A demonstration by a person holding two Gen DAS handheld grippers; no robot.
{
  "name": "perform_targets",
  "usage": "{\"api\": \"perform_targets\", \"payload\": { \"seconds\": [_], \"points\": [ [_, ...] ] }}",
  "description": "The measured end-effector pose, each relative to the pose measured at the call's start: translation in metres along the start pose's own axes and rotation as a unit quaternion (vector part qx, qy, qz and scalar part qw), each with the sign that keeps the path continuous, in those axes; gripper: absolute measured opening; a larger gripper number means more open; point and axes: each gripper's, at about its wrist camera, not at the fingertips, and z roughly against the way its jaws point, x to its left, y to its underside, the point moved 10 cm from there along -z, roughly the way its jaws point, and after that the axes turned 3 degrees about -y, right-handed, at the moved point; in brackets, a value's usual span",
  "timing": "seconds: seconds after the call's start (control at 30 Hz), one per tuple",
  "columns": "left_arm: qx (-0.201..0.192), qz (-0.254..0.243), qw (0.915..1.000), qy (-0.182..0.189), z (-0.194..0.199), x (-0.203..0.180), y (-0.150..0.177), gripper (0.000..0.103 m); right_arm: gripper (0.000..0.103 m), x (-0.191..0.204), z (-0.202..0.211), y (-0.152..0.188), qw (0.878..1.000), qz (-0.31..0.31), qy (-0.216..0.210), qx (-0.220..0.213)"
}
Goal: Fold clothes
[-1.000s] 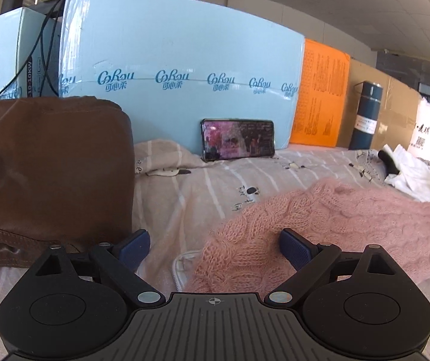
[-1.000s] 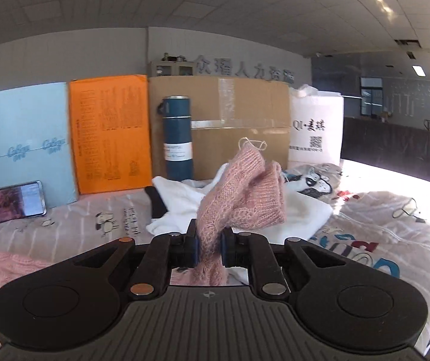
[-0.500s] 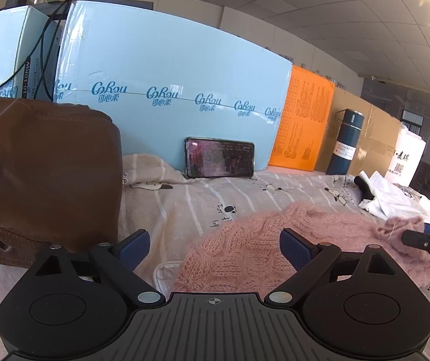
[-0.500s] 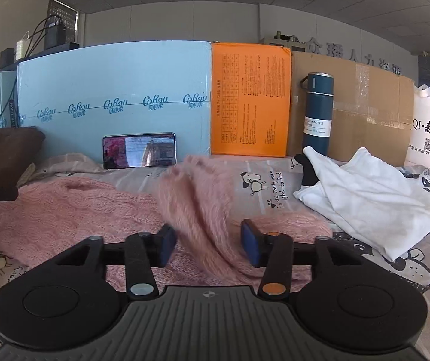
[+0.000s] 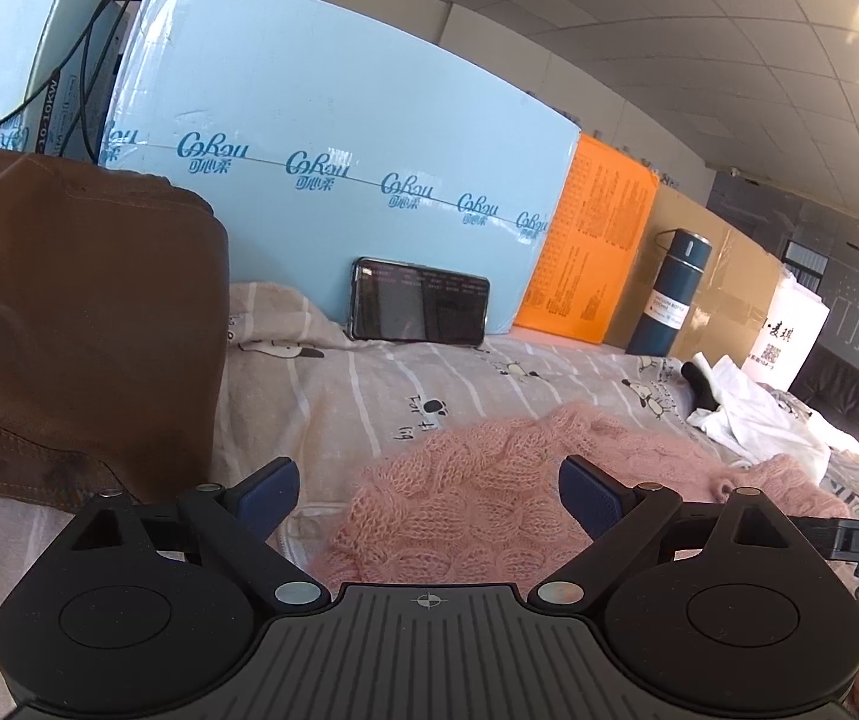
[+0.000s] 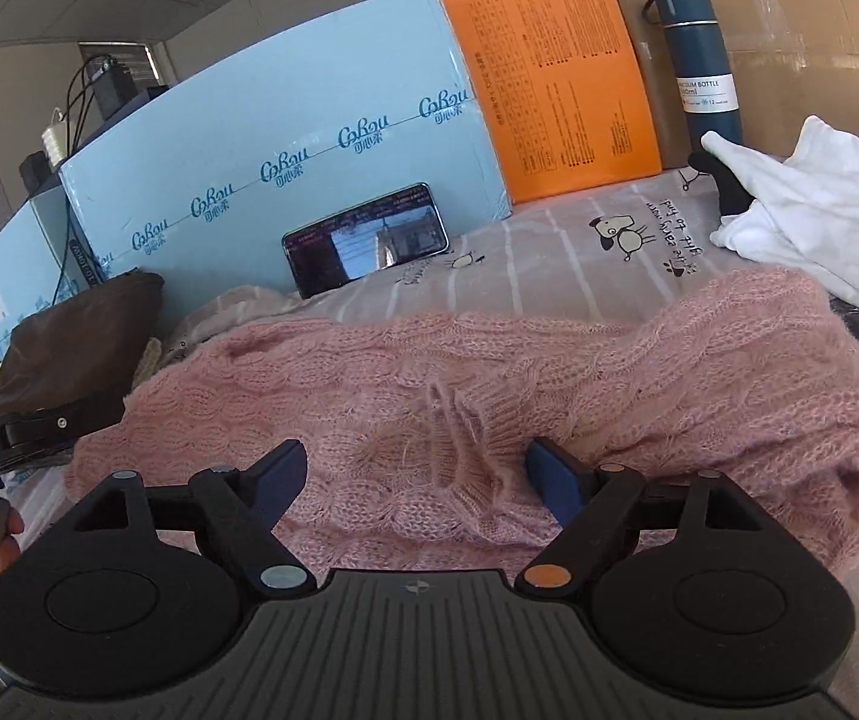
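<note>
The pink sweater (image 6: 489, 384) lies bunched across the bed (image 6: 549, 252), in front of the phone (image 6: 366, 237) that leans against the blue panel (image 6: 285, 138). One sleeve is laid over the body of the knit, its ribbed cuff (image 6: 459, 420) resting just ahead of the right gripper (image 6: 414, 471). That gripper's jaws are opening; the cuff sits between them, but the pads do not press on it. The left gripper (image 5: 429, 495) hovers at the sweater's end on the far side from the white garment (image 6: 819, 210), its jaws wide apart with nothing clamped; knit lies loosely between them.

The main risk, as I judge it, is the loose, fuzzy yarn. Strands stand up off the cuff, and a pad drawn back across them could snag and drag the sleeve off the body, undoing the fold. The sweater is also thick and springy, so the laid sleeve may creep or roll open once nothing weighs on it.

The bulky fold on the side toward the white garment looks lopsided; folding again over that hump could give a crooked bundle. The white garment lies just beside that edge, and a careless grab there might catch both fabrics. The brown bag (image 5: 69, 312) stands close to the left gripper and could be knocked in a wide swing.
</note>
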Motion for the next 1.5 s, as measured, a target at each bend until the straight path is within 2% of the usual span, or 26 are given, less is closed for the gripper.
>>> {"api": "perform_targets", "payload": {
  "seconds": [0.1, 0.2, 0.3, 0.4, 0.43, 0.5, 0.6, 0.67, 0.7, 0.73, 0.77, 0.8, 0.83, 0.93, 1.07, 1.1, 1.23, 1.4, 1.47, 1.5],
  "points": [
    [0.011, 0.005, 0.9999, 0.012, -0.001, -0.003, 0.003, 0.095, 0.080, 0.003, 0.023, -0.009, 0.999, -0.010, -0.024, -0.041],
    [0.021, -0.008, 0.9997, 0.014, -0.002, -0.008, 0.008, 0.095, 0.084, -0.011, 0.055, -0.022, 0.995, -0.030, -0.010, -0.100],
    [0.026, -0.014, 0.9995, 0.013, -0.004, -0.010, 0.010, 0.096, 0.085, -0.044, 0.085, -0.031, 0.984, -0.054, 0.075, -0.154],
    [0.028, -0.016, 0.9994, 0.010, -0.005, -0.010, 0.012, 0.096, 0.090, -0.079, 0.105, -0.033, 0.964, -0.081, 0.170, -0.188],
    [0.029, -0.017, 0.9994, 0.009, -0.005, -0.010, 0.012, 0.096, 0.092, -0.089, 0.106, -0.032, 0.960, -0.092, 0.188, -0.184],
    [0.031, -0.018, 0.9993, 0.007, -0.006, -0.010, 0.013, 0.096, 0.092, -0.107, 0.097, -0.025, 0.959, -0.129, 0.197, -0.157],
    [0.036, -0.021, 0.9991, 0.007, -0.008, -0.010, 0.014, 0.095, 0.092, -0.120, 0.075, -0.013, 0.961, -0.186, 0.171, -0.113],
    [0.038, -0.024, 0.9989, 0.010, -0.009, -0.012, 0.015, 0.095, 0.087, -0.120, 0.061, -0.007, 0.961, -0.207, 0.157, -0.096],
    [0.039, -0.026, 0.9988, 0.011, -0.009, -0.013, 0.016, 0.095, 0.078, -0.116, 0.057, -0.008, 0.963, -0.199, 0.157, -0.092],
    [0.038, -0.029, 0.9988, 0.013, -0.009, -0.014, 0.016, 0.095, 0.058, -0.111, 0.054, -0.009, 0.965, -0.186, 0.159, -0.091],
    [0.038, -0.031, 0.9987, 0.014, -0.009, -0.015, 0.016, 0.095, 0.051, -0.106, 0.051, -0.010, 0.967, -0.177, 0.158, -0.089],
    [0.038, -0.033, 0.9986, 0.016, -0.009, -0.015, 0.016, 0.095, 0.038, -0.101, 0.051, -0.012, 0.969, -0.164, 0.157, -0.094],
    [0.038, -0.034, 0.9986, 0.018, -0.009, -0.016, 0.016, 0.095, 0.032, -0.096, 0.051, -0.014, 0.971, -0.149, 0.157, -0.100],
    [0.036, -0.037, 0.9982, 0.030, -0.008, -0.019, 0.017, 0.094, 0.026, -0.080, 0.065, -0.021, 0.975, -0.092, 0.157, -0.132],
    [0.027, -0.050, 0.9944, 0.089, 0.000, -0.038, 0.018, 0.095, 0.024, -0.083, 0.090, -0.033, 0.969, -0.064, 0.174, -0.162],
    [0.021, -0.057, 0.9923, 0.108, 0.003, -0.045, 0.018, 0.095, 0.024, -0.088, 0.095, -0.036, 0.967, -0.061, 0.184, -0.166],
    [0.004, -0.089, 0.9889, 0.119, 0.009, -0.060, 0.017, 0.095, 0.024, -0.110, 0.109, -0.043, 0.950, -0.029, 0.259, -0.174],
    [0.029, -0.081, 0.9962, -0.016, -0.011, -0.026, 0.018, 0.095, 0.025, -0.101, 0.104, -0.048, 0.943, 0.018, 0.286, -0.168],
    [0.055, -0.054, 0.9954, -0.056, -0.020, -0.005, 0.021, 0.095, 0.026, -0.084, 0.101, -0.053, 0.940, 0.046, 0.288, -0.179],
    [0.061, -0.050, 0.9950, -0.060, -0.022, -0.002, 0.022, 0.095, 0.026, -0.075, 0.100, -0.056, 0.939, 0.059, 0.285, -0.185]
  ]
}}
